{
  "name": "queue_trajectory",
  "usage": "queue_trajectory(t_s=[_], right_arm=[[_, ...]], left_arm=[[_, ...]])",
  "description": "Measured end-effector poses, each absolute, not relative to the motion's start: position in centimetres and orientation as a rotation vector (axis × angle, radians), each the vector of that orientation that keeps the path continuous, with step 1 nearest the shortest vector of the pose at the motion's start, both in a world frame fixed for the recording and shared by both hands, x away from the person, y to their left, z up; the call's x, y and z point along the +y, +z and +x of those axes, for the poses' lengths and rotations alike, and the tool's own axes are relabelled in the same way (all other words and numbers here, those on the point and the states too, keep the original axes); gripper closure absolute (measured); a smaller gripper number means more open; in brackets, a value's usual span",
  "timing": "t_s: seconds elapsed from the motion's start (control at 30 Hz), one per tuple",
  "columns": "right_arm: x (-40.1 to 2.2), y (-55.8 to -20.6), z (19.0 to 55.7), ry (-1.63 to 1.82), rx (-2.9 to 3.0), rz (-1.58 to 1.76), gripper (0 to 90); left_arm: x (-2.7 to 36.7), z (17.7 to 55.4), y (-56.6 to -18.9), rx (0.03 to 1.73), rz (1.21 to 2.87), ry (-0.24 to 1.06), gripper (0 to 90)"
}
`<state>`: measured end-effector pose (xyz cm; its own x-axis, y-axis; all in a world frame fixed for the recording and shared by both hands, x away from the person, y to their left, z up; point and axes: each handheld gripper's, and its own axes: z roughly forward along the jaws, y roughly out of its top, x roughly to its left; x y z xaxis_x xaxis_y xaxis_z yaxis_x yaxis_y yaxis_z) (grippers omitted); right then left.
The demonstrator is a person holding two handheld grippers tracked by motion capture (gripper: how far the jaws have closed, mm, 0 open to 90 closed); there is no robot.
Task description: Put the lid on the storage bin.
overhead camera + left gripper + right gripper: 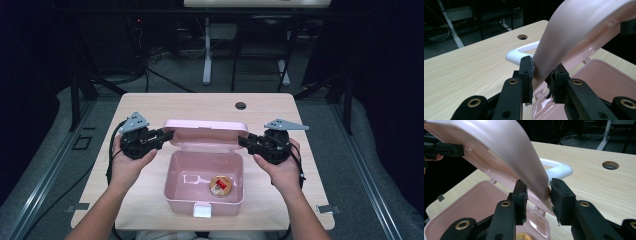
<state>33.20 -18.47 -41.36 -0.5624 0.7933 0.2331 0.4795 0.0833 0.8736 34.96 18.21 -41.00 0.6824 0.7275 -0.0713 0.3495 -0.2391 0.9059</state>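
Note:
A pink plastic box [172, 175] stands on the wooden table with its pink lid [206, 131] raised upright behind it. On the box's floor lies a small round gold and red item [220, 185]. My left gripper [167, 135] grips the lid's left end, and in the left gripper view the left gripper [541, 72] has both pads pressed on the lid [574, 30]. My right gripper [244, 141] holds the lid's right end. In the right gripper view the right gripper [537, 191] is closed on the lid [506, 147] edge.
A white handle [520, 51] on the lid's outer side points toward the table's far edge. A white latch [202, 210] sits on the box's front wall. A round cable hole [241, 105] lies in the table near the far edge. Dark floor and desk legs lie beyond.

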Motion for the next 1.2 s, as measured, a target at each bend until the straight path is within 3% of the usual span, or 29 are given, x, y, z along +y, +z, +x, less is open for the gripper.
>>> queue_trajectory(t_s=[0.27,1.2], right_arm=[[-18.5,-41.2,32.9,1.479,2.072,1.261,64.5],[-18.4,-41.2,31.9,1.446,2.114,1.231,62.4]], left_arm=[[18.9,34.5,-41.0,0.853,1.838,0.360,69.4],[19.1,33.2,-41.6,0.848,1.879,0.357,69.3]])
